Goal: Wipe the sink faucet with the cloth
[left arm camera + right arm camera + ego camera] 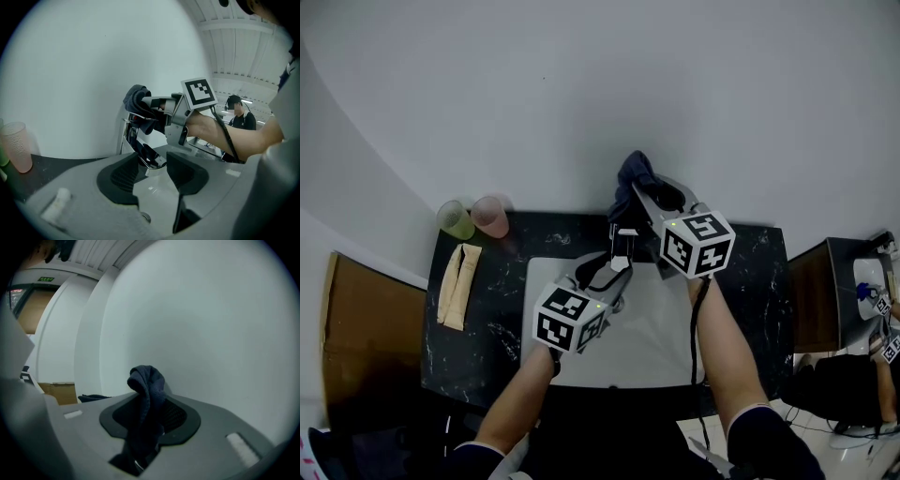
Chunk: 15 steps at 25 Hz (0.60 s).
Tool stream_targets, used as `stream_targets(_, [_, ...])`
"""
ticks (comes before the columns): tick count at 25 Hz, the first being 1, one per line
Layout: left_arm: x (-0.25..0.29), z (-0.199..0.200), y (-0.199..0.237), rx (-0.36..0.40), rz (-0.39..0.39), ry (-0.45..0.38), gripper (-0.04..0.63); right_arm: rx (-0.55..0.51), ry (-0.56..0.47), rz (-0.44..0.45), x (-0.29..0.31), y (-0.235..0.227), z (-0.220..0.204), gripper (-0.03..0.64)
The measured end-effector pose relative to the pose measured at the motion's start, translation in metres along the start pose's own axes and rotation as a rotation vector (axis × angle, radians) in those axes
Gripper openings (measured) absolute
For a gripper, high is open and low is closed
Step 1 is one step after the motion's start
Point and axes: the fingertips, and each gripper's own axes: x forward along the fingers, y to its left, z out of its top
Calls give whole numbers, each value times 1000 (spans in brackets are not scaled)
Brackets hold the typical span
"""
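While right gripper (645, 201) pinches cloth (635, 171) atop faucet (127, 137) | left gripper (152, 174) jaws apart | green cup (455, 221), pink cup (490, 217) well aside

I can read no lettering. My left marker cube (570, 319) and right marker cube (697, 243) bear only black-and-white square patterns; the green sign (45, 279) is too small to read.

Dark cloth (636, 172) in right claw (639, 197) at faucet (622, 246)
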Motion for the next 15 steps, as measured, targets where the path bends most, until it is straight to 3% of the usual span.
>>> stream_targets(11, [0, 1, 0, 10, 19, -1, 196, 126, -53, -160, -29, -44, -21, 114])
stream_targets(15, [-1, 0, 1, 11, 24, 3, 196, 178, -28, -160, -29, -48, -43, 112])
